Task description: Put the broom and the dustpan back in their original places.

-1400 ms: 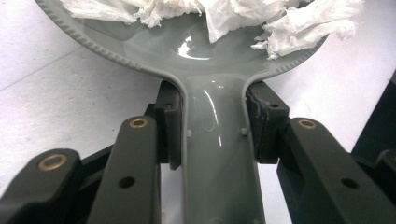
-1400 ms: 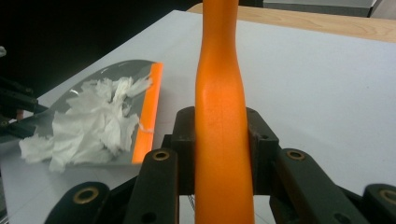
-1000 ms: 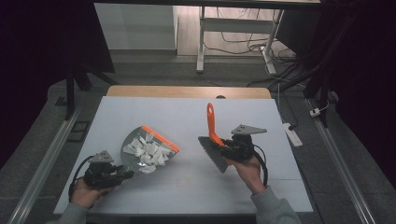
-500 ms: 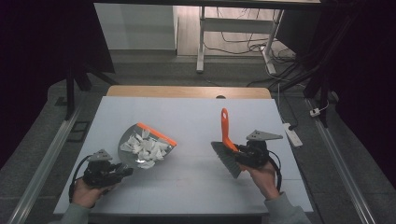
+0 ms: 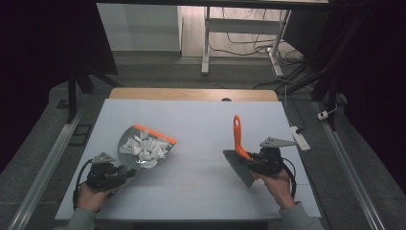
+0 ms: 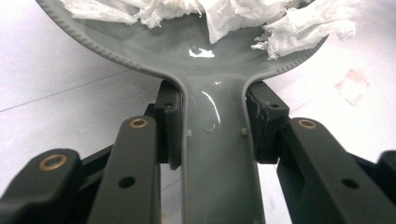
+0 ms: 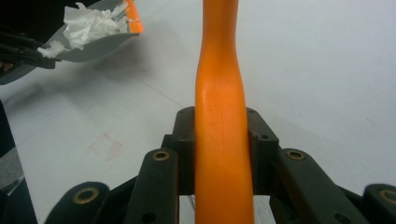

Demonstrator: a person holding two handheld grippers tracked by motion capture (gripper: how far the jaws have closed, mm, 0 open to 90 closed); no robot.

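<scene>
Left gripper (image 5: 125,173), lower left of the high view: jaws clamped on the grey dustpan (image 5: 131,143) handle, pan loaded with crumpled white paper (image 5: 146,149). Right gripper (image 5: 250,162), lower right: jaws clamped on the orange brush (image 5: 238,143) handle, bristles down-left. Both over the white table (image 5: 201,124), well apart

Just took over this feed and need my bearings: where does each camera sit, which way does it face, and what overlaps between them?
High view: above the person's side, looking forward and down on the table; forearms and both hands enter from the bottom.
Left gripper view: rides the left gripper, looking along its jaws shut on the dustpan handle.
Right gripper view: rides the right gripper, jaws shut on the orange brush handle.
Shared: dustpan with paper scraps appears in all three.
</scene>
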